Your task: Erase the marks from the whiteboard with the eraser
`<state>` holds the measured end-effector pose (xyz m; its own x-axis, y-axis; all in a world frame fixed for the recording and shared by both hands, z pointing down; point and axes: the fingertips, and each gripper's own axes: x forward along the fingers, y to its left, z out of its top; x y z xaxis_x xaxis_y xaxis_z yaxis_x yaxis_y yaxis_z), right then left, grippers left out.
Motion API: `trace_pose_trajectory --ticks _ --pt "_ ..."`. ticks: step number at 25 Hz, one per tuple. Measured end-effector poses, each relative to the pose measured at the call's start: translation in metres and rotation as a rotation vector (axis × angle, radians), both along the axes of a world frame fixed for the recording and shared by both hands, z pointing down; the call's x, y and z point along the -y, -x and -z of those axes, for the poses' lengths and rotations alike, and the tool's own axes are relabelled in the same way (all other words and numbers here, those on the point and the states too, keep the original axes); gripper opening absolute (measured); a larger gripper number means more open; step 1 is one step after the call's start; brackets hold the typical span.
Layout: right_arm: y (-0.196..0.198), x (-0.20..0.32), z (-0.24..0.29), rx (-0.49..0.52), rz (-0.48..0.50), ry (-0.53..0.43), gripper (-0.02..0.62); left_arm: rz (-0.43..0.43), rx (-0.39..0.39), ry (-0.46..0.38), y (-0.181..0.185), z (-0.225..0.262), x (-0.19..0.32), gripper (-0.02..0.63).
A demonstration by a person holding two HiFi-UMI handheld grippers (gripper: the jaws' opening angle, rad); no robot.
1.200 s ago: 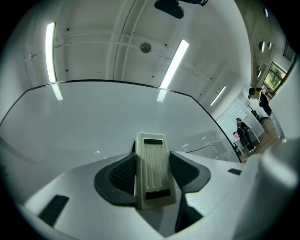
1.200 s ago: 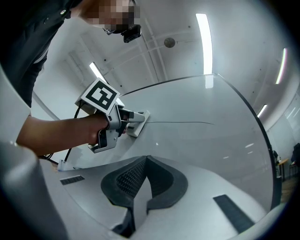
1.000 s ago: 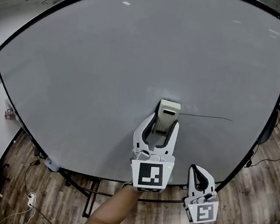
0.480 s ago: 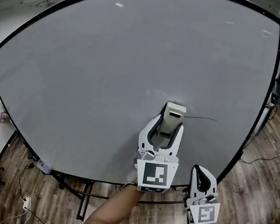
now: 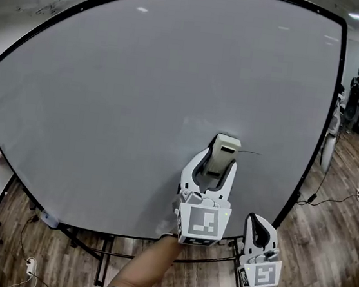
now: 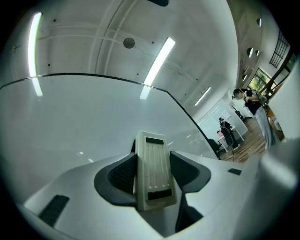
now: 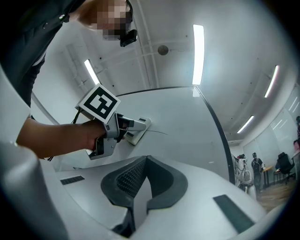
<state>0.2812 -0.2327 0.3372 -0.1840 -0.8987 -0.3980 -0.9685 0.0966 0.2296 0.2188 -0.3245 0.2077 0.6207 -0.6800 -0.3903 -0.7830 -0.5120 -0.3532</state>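
The whiteboard fills most of the head view. My left gripper is shut on the pale eraser, whose far end presses flat against the board. A short thin black line runs rightward from the eraser. In the left gripper view the eraser sits upright between the dark pads of the left gripper. My right gripper hangs low at the right, away from the board, shut on nothing. In the right gripper view its jaws meet, with the eraser and the line beyond them.
The board's black frame edge lies just right of the line. Below it are the stand's legs, cables and wooden floor. A person stands by a table far off at the right.
My left gripper has slid the eraser rightward along the black line, and the line showing to its right is now much shorter. The right gripper has stayed low and shut.
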Motion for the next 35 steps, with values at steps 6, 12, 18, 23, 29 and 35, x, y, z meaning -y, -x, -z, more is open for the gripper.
trace_pose_trajectory --ticks 6,12,18,23,29,35 --pt "-0.025 -0.017 0.006 -0.010 -0.021 -0.020 0.018 -0.003 0.065 -0.013 -0.043 -0.005 -0.008 0.245" --pt "-0.047 -0.028 0.004 0.002 -0.074 -0.015 0.018 -0.045 0.128 -0.013 -0.077 -0.015 -0.012 0.245" --pt "-0.072 -0.045 0.003 0.007 -0.138 -0.026 0.018 -0.101 0.246 -0.010 -0.127 -0.039 -0.020 0.245" --pt "-0.099 -0.062 -0.002 0.027 -0.220 -0.032 0.018 -0.141 0.373 -0.016 -0.161 -0.077 -0.021 0.245" --pt "-0.124 -0.085 0.004 0.056 -0.308 -0.061 0.018 -0.162 0.470 -0.010 -0.183 -0.109 -0.027 0.245" --pt "-0.127 -0.094 0.007 0.072 -0.338 -0.072 0.018 -0.200 0.370 -0.036 -0.161 -0.100 -0.042 0.245"
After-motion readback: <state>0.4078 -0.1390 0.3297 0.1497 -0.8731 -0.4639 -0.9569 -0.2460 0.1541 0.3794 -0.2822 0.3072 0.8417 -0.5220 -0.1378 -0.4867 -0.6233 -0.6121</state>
